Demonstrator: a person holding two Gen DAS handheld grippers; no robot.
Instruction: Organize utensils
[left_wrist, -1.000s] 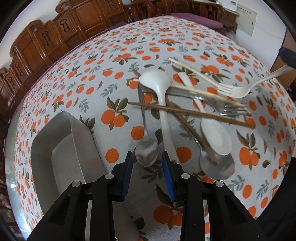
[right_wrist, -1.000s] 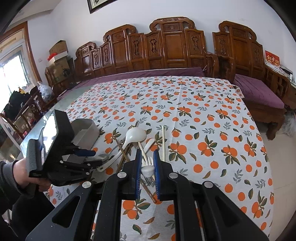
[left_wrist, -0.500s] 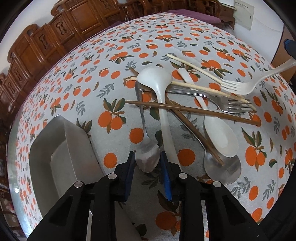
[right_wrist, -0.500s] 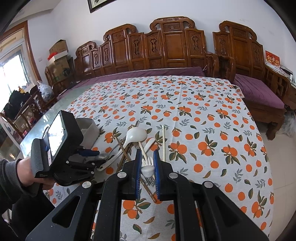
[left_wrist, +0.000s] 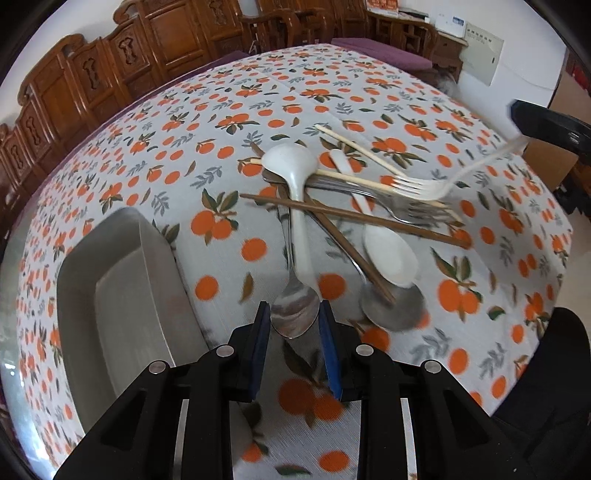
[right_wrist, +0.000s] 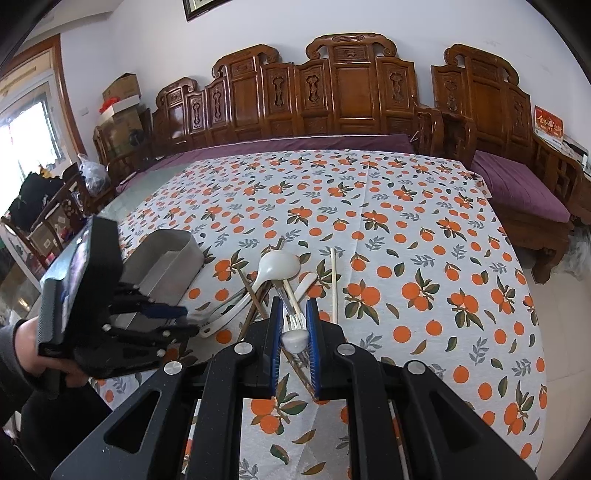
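Observation:
My left gripper (left_wrist: 293, 314) is shut on the bowl of a metal spoon (left_wrist: 295, 317), whose handle runs up under a white ladle (left_wrist: 291, 158). Both belong to a pile on the orange-print tablecloth, with a white soup spoon (left_wrist: 391, 254), a second metal spoon (left_wrist: 391, 310), a metal fork (left_wrist: 406, 210), dark chopsticks (left_wrist: 351, 218) and pale chopsticks (left_wrist: 354, 147). My right gripper (right_wrist: 293, 314) is shut on the handle end of a white plastic fork (right_wrist: 294, 338). That fork (left_wrist: 424, 184) hangs above the pile. The right wrist view shows the left gripper (right_wrist: 188, 319) low by the pile.
A steel rectangular tray (left_wrist: 122, 280) stands left of the pile, close to my left gripper; the same tray (right_wrist: 162, 258) also shows in the right wrist view. Carved wooden benches (right_wrist: 351, 92) with purple cushions line the table's far side. A person's hand (right_wrist: 26, 347) holds the left gripper.
The left jaws have narrowed onto the metal spoon's bowl. The gripper has shifted with the bowl, so the pile sits differently in its view. The right gripper and fork have stayed still.

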